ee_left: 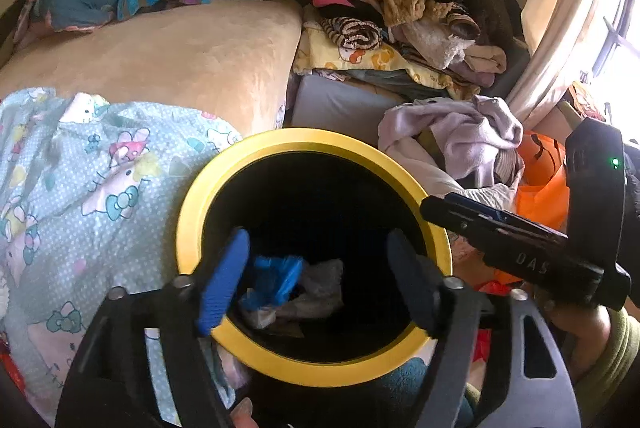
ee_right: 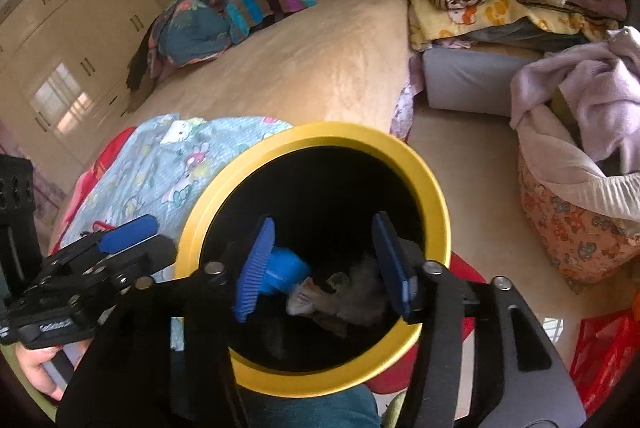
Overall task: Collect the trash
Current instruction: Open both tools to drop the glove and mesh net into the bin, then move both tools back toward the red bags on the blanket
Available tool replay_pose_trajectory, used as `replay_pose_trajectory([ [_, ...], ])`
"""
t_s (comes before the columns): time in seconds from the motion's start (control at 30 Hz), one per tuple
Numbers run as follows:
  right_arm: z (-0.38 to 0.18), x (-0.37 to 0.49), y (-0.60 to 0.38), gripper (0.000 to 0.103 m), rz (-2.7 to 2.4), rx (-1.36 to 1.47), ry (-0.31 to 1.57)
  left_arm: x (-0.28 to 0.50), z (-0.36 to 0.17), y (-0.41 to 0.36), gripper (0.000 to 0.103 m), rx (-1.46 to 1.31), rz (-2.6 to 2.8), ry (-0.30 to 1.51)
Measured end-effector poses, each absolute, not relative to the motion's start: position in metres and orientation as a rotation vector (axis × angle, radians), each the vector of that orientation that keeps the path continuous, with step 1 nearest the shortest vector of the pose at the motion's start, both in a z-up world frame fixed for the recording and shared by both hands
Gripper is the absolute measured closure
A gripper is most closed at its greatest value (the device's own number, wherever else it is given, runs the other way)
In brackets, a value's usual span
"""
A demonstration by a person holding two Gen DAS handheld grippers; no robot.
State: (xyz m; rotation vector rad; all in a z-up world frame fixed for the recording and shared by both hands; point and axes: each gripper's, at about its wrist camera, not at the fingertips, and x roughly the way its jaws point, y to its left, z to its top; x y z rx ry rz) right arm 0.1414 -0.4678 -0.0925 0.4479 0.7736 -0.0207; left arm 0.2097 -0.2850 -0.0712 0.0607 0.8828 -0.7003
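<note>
Two grippers hang over one bin (ee_left: 240,156), a black cylinder with a yellow rim standing on the floor beside the bed (ee_left: 192,56). Trash (ee_left: 304,292) lies at the bottom of the bin: a blue piece (ee_left: 276,276) on the left, touching crumpled grey and tan scraps. The left gripper (ee_left: 320,280) points down into the opening, jaws spread wide, nothing between them. The right gripper (ee_right: 324,264) also points down into the opening, jaws apart, pads clear of the trash below. Each gripper is visible at the edge of the other's view, outside the rim. A cartoon-print sheet (ee_left: 100,180) lies on the bed, against the left of the bin. A basket (ee_right: 576,228) with lilac cloth (ee_right: 592,88) stands to the right. Folded clothes (ee_left: 400,28) are stacked beyond it.
</note>
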Motion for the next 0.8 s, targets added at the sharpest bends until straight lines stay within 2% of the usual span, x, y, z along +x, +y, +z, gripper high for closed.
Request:
replay_pose_trajectory([
  [0.07, -0.091, 0.139, -0.47, 0.052, -0.037, 0.444, 0.769, 0.207, -0.067, -0.281, 0.012, 0.061, -0.684, 0.875],
  [0.1, -0.09, 0.138, -0.47, 0.051, -0.041, 0.439, 0.765, 0.205, -0.064, -0.277, 0.011, 0.053, -0.672, 0.867],
  [0.17, -0.087, 0.136, -0.468, 0.042, -0.053, 0.427, 0.756, 0.203, -0.06, -0.271, 0.007, 0.043, -0.651, 0.855],
  [0.37, -0.076, 0.132, -0.462, 0.028, -0.068, 0.403, 0.708, 0.187, -0.042, -0.247, 0.007, 0.044, -0.588, 0.772],
  [0.8, -0.048, 0.128, -0.426, 0.024, -0.007, 0.339, 0.639, 0.167, -0.008, -0.195, 0.006, -0.001, -0.47, 0.631],
])
